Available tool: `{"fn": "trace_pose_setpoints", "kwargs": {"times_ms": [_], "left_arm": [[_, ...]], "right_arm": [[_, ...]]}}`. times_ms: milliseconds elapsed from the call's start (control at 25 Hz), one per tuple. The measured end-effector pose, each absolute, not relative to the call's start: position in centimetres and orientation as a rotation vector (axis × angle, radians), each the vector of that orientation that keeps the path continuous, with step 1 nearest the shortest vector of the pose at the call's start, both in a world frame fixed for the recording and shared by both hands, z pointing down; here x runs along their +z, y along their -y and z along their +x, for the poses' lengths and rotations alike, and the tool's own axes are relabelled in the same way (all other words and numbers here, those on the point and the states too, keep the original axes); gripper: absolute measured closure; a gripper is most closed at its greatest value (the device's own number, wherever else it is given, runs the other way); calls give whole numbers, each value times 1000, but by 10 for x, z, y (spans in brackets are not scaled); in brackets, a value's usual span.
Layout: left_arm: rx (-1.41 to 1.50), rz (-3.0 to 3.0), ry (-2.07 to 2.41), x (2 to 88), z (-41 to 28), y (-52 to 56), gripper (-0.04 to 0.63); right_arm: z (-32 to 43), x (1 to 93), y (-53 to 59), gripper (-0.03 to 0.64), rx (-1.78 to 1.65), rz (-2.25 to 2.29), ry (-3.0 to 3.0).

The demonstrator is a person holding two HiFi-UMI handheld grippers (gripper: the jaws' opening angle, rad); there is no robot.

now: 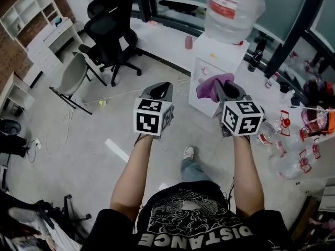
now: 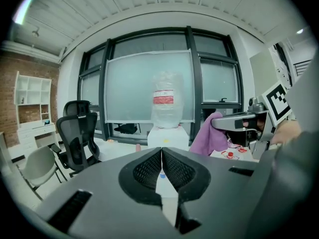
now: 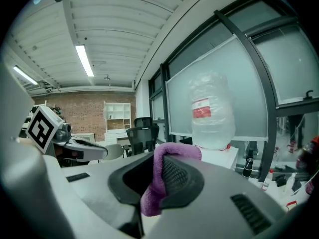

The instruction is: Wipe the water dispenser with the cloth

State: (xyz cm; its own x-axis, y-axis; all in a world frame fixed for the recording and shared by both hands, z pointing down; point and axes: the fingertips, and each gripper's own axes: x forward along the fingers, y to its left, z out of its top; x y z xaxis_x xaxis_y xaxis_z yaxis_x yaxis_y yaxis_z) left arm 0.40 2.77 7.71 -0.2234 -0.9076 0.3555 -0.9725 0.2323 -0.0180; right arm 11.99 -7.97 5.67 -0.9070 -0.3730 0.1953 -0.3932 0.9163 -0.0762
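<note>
A white water dispenser (image 1: 212, 67) with a clear bottle (image 1: 233, 9) on top stands ahead of me, also in the left gripper view as dispenser (image 2: 168, 135) and in the right gripper view as bottle (image 3: 209, 111). My right gripper (image 1: 222, 88) is shut on a purple cloth (image 1: 210, 84), held just in front of the dispenser's front face. The cloth (image 3: 157, 183) hangs between its jaws. My left gripper (image 1: 159, 90) is shut with nothing in it, to the left of the dispenser and apart from it. The cloth (image 2: 209, 136) also shows in the left gripper view.
A black office chair (image 1: 110, 30) and a grey chair (image 1: 73, 77) stand on the floor at left. White shelves (image 1: 31, 14) line the brick wall. Several bottles and red-capped items (image 1: 293, 135) crowd a table at right. A dark bottle (image 1: 255, 59) stands beside the dispenser.
</note>
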Motion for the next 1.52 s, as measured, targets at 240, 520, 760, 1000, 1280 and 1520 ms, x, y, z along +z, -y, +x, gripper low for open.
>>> {"fn": "trace_pose_setpoints", "kwargs": {"times_ms": [240,520,760,1000,1280,1520], "left_arm": [[351,1802,2187,83,-30,33,569],[414,1861,2110,93,-67,125,569],[472,1885,2086,95,-98,187,569],[498,1907,2072,93,-116,225,569],[508,1982,2014,95,-125,255,569],[508,2096,1904,101,-140,278,569]], "right_arm": [[82,64,133,584,181,602,2896],[38,73,214,583,189,633,2856],[8,71,275,584,206,664,2852],[-8,73,305,583,228,688,2852],[-11,74,323,584,241,776,2832],[-20,74,332,583,255,935,2789]]}}
